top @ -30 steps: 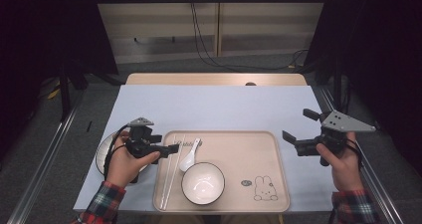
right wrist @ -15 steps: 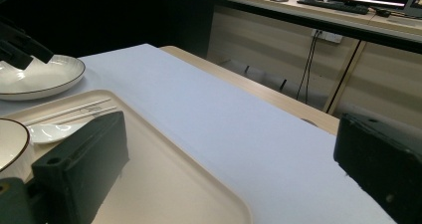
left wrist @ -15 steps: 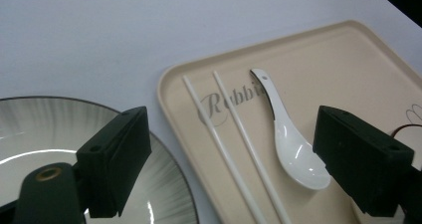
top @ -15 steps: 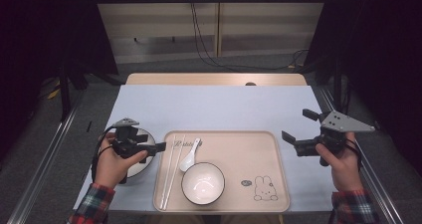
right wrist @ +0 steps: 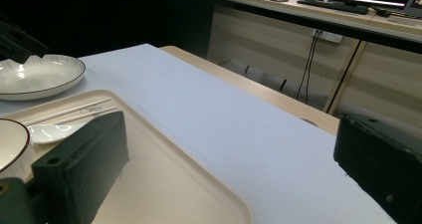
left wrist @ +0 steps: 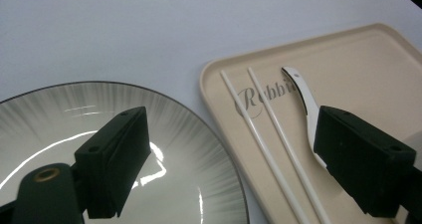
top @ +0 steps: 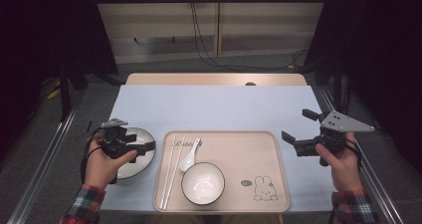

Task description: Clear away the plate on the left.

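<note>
A beige tray (top: 221, 133) lies near the table's front edge. On it are a white bowl (top: 202, 182), a white spoon (top: 189, 157) and a pair of white chopsticks (top: 171, 169). Left of the tray sits a white plate (top: 132, 168) with a dark rim. My left gripper (top: 144, 147) hovers open over the plate, pointing toward the tray, with nothing between its jaws. In the left gripper view the left gripper (left wrist: 239, 129) spans the plate (left wrist: 189, 149) and chopsticks (left wrist: 263, 129). Right of the tray, my right gripper (top: 298, 127) is raised and open, holding nothing.
A pale blue mat (top: 214, 107) covers the table, bare behind the tray. Metal rails (top: 45, 159) run along both sides of the table. Cables (top: 199, 40) hang against the back wall. The right gripper view looks across the tray (right wrist: 164, 159) to the plate (right wrist: 40, 74).
My left gripper has moved left, from the tray's left edge to above the plate. The right gripper has stayed where it was.
</note>
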### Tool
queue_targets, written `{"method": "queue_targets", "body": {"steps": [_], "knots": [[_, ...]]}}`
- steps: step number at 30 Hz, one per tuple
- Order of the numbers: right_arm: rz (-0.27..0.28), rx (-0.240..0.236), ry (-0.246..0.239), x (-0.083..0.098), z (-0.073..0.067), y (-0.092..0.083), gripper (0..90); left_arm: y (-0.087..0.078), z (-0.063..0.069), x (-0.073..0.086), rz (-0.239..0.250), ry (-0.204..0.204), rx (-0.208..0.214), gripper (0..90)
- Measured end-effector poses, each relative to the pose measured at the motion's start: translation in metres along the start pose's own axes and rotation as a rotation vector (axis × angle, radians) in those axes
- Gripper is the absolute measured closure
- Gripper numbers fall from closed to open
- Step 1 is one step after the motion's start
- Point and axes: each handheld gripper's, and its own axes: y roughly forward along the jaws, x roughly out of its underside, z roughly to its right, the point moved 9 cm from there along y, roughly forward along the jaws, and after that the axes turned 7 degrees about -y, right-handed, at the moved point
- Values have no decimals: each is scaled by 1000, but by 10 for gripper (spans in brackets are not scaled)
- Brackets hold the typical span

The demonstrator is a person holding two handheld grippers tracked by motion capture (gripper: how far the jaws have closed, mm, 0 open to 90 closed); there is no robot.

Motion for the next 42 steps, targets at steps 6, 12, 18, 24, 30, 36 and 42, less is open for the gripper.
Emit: {"method": "queue_targets", "body": {"steps": [6,12,18,24,30,36,42], "knots": [[0,0,-1,0,0,0,4,-4,-8,2,-5,0,-18,144],[-3,-6,0,1,-1,1,4,-9,-15,5,4,-16,-31,143],[-3,-5,-2,0,-1,2,4,-15,-24,7,4,-16,-48,142],[-4,-4,-2,1,-1,2,4,-20,-33,10,2,-28,-66,142],[-6,-5,0,1,-2,2,4,-23,-41,11,14,-46,-85,143],[-2,-9,-2,0,-2,2,4,-26,-47,12,20,-49,-99,143],[-3,-9,-2,1,-2,3,4,-30,-52,14,19,-50,-110,143]]}}
